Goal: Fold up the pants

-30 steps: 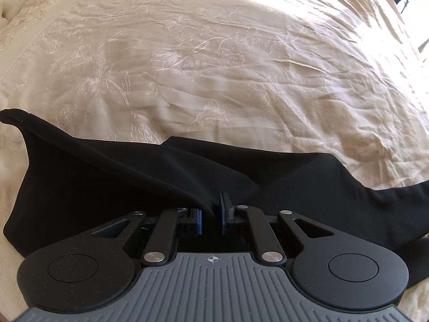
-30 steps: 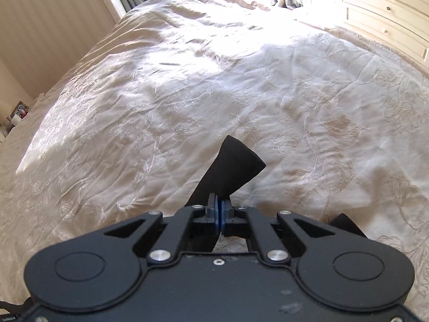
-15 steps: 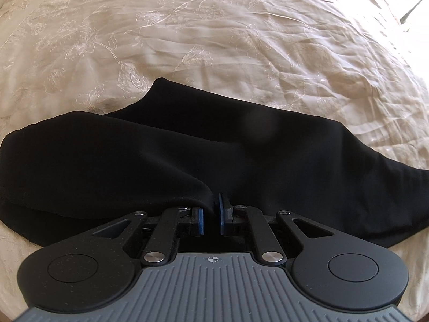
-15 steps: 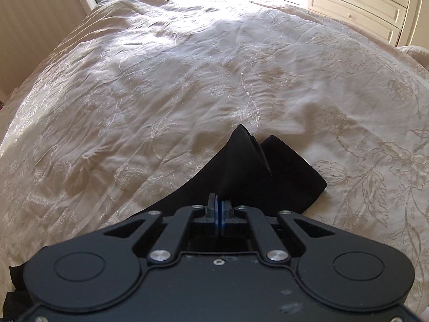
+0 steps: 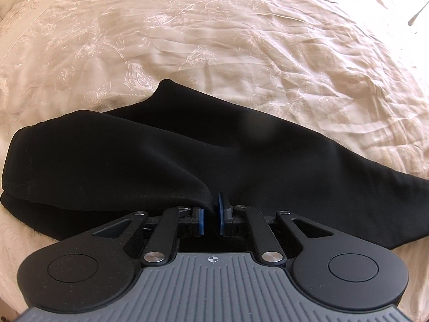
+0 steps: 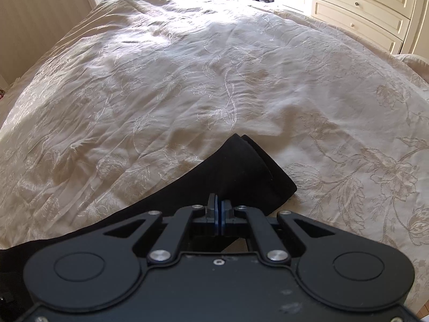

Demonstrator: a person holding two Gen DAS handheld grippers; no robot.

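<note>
- Left claw [image 5: 211,216] pinches a fold of the black pants [image 5: 161,161], which spread ahead of it across the bed [image 5: 241,40].
- Right claw [image 6: 219,214] is clamped on the pants' [image 6: 241,171] doubled end, lying on the bed [image 6: 187,80].

The right claw [image 6: 219,216], its blue pads pressed together on a fold of the black pants [image 6: 249,171], holds the cloth low over the cream embroidered bed cover [image 6: 187,80], with white drawers [image 6: 362,18] beyond the bed's far corner.
</note>
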